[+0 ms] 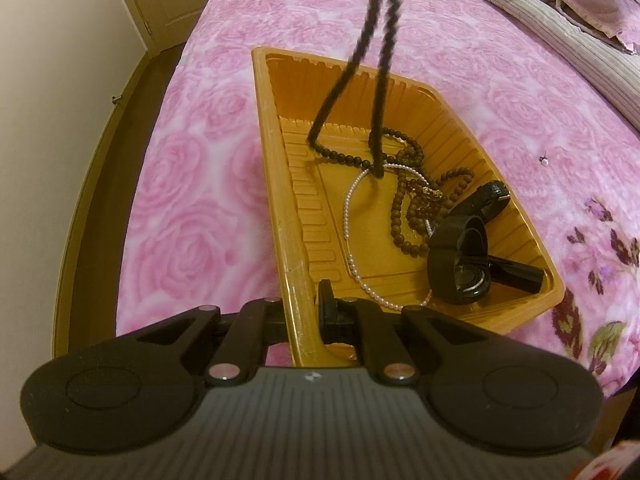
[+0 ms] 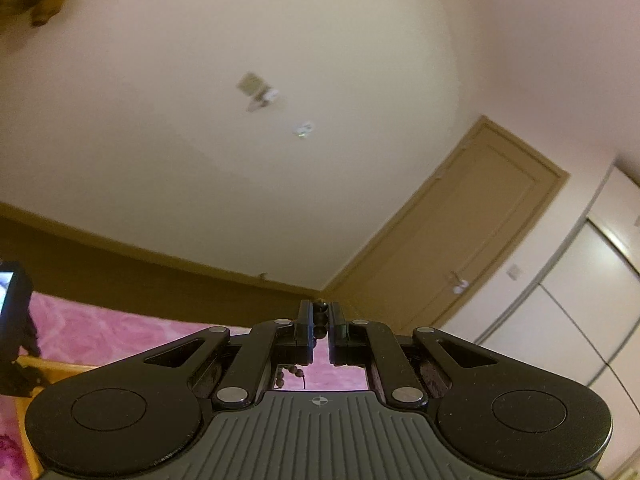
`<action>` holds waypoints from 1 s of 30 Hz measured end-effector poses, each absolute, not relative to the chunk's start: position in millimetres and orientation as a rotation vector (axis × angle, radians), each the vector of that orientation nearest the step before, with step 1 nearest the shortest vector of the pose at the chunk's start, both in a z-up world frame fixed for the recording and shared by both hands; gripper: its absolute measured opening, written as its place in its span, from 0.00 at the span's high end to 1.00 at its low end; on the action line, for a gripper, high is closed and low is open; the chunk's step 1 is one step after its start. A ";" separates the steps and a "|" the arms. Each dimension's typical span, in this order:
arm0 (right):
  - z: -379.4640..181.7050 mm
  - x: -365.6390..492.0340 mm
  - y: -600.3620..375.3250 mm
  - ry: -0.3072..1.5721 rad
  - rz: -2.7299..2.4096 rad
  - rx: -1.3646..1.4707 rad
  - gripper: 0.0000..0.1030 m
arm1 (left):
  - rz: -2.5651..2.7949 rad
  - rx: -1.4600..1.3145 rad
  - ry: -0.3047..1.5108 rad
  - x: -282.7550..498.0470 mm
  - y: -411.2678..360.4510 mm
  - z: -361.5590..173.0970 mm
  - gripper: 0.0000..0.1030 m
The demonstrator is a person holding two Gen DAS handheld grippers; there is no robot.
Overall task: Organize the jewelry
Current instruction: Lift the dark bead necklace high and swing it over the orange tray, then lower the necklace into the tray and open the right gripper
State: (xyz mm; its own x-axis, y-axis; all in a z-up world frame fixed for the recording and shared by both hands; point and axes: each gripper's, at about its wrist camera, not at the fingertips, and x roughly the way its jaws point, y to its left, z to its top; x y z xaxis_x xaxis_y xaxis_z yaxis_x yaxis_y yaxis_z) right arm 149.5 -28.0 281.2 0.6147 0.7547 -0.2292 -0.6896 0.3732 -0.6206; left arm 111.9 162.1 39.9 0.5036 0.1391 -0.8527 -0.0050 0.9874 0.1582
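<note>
Orange tray [image 1: 296, 264]: bead necklaces [image 1: 412, 200], watch [image 1: 460, 268]

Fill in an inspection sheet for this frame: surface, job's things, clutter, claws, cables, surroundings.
Surface: pink rose-print bedspread on a bed.
Job's things: orange plastic tray holding a pearl necklace, a brown bead strand and a black watch. A dark bead necklace hangs taut, its lower end still in the tray.
Clutter: a small pale item lies on the bedspread outside the tray; too small to identify.
Claws: left claw shut on the tray's rim; right claw shut on dark beads, raised above the bed.
Cables: nothing seen.
Surroundings: folded bedding, cream wall, brown door, white wardrobe doors.
</note>
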 end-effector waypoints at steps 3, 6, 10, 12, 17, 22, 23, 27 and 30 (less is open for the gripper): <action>267.9 148.8 -11.3 -0.089 0.967 -0.777 0.94 | 0.088 0.138 1.041 112.5 162.5 39.5 0.94; 255.7 152.4 4.0 -0.057 1.008 -0.797 0.94 | 0.087 0.136 1.041 112.5 162.4 38.7 0.95; 234.2 160.6 21.3 -0.007 1.042 -0.847 0.94 | 0.086 0.130 1.041 112.4 163.2 37.8 0.95; 221.8 165.5 27.1 0.013 1.048 -0.873 0.94 | 0.086 0.128 1.041 112.3 164.0 37.4 0.95; 192.7 172.0 30.3 0.060 1.115 -0.923 0.94 | 0.085 0.124 1.041 111.8 165.8 36.1 0.95; 160.1 164.0 25.8 0.001 1.222 -1.094 0.94 | 0.085 0.121 1.042 111.8 167.1 35.7 0.95; 153.6 163.3 25.8 -0.007 1.223 -1.129 0.94 | 0.085 0.121 1.043 111.8 167.2 35.5 0.95; 134.3 166.1 25.8 0.002 1.220 -1.185 0.94 | 0.086 0.120 1.044 111.8 168.0 34.9 0.95; 127.4 169.9 23.0 0.020 1.213 -1.188 0.94 | 0.086 0.119 1.044 111.9 167.9 34.8 0.95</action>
